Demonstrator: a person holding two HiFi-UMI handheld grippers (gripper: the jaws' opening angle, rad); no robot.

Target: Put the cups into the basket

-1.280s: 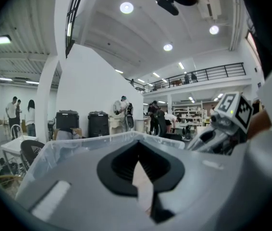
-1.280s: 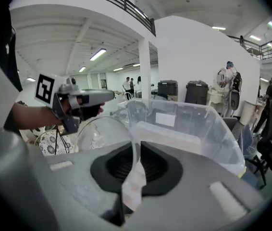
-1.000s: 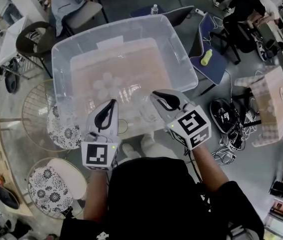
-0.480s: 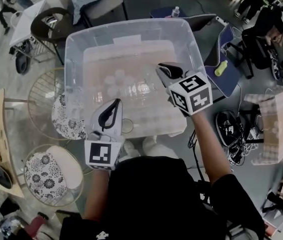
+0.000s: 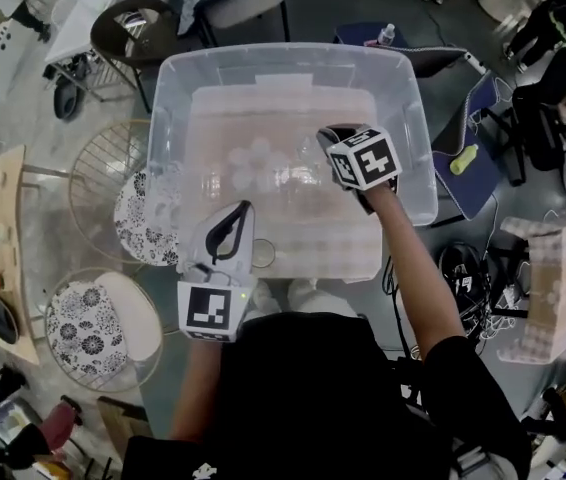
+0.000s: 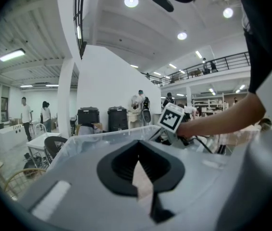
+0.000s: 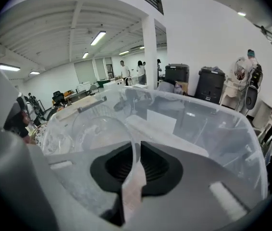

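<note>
Looking down, I see a grey floor w/ lots of stuff round me. Wire chairs (image 5: 93, 183) w/ flower cushions (image 5: 146, 226) stand on the left. A blue chair (image 5: 475, 143) is on the right, w/ a box (image 5: 553, 268) & black cables (image 5: 463, 268) nearer to me. People (image 5: 553, 28) are far off at the top. My gripper views show white walls, ceiling lamps & black trash cans (image 6: 88, 115).

A big clear bin (image 5: 168, 98) stands right in front of me. A pale patch shows thru it. I can't tell if that's the bin's floor or a table top. Blurry clear shapes lie low in the bin, too unclear to name.

My R gripper (image 5: 331, 136) is inside the bin, near its right wall, pointing down. Its jaws are nearly together & pinch the thin rim of a clear cup (image 7: 95, 129). The cup sticks out to the left of the jaws. From above it's v. hard to see.

My L gripper (image 5: 239, 216) is outside the bin, by its near left corner, well apart from that cup. Its jaws are closed tight w/ nothing in them. A clear ring (image 5: 261, 253), maybe 1 more cup, sits just beside it on the right.
</note>
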